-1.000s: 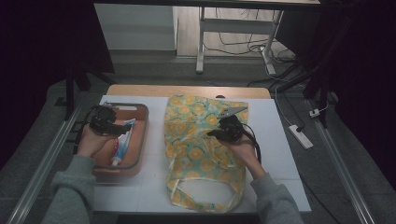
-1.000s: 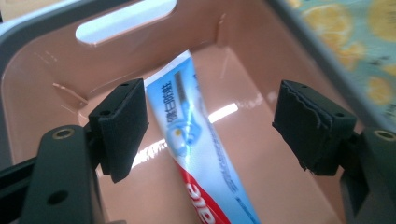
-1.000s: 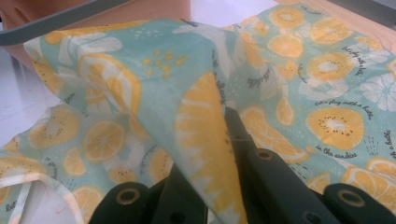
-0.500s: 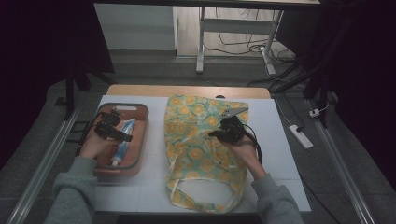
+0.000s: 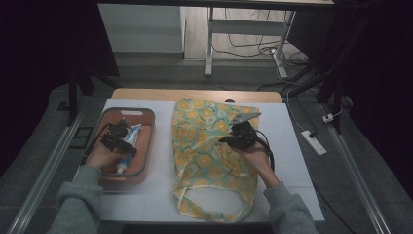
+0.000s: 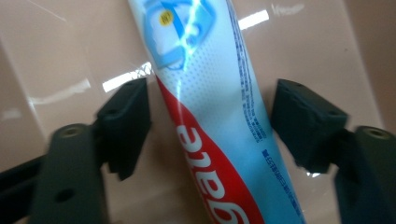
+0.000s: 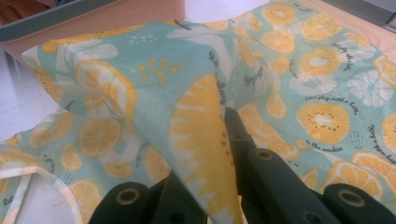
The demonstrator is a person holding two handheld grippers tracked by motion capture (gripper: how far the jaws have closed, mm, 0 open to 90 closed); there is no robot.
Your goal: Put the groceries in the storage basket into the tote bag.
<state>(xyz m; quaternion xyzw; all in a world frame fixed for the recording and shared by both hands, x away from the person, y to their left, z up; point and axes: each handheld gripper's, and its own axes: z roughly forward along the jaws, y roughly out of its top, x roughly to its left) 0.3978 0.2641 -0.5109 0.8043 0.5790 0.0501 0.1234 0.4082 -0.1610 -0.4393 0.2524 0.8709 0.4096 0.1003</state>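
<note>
- Two grippers are in my hands at a white table (image 5: 302,161), one in each hand.
- My left gripper (image 5: 118,138) reaches down into a salmon-pink plastic bin (image 5: 146,146) with a dark grey rim, which sits on the left part of the table.
- From the left gripper view, its two black jaws stand spread wide, one on each side of a toothpaste tube (image 6: 210,107); neither pad touches the tube.
- That toothpaste tube is white and light blue with a red swoosh and white lettering, and it lies flat on the glossy floor of the bin.
- From the high view, the tube (image 5: 127,151) lies lengthwise in the bin with its white cap toward me.
- My right gripper (image 5: 238,135) rests over a fabric tote bag (image 5: 204,146) spread flat in the middle of the table, just beside the bin.
- This bag is teal, printed with orange and yellow citrus slices, and its loop handle (image 5: 209,195) lies toward my side of the table.
- From the right gripper view, my jaws are pressed together on a raised fold of the bag's cloth (image 7: 201,140), which stands up in a peak above the rest of the fabric.
- Grey sleeves cover both of my forearms.
</note>
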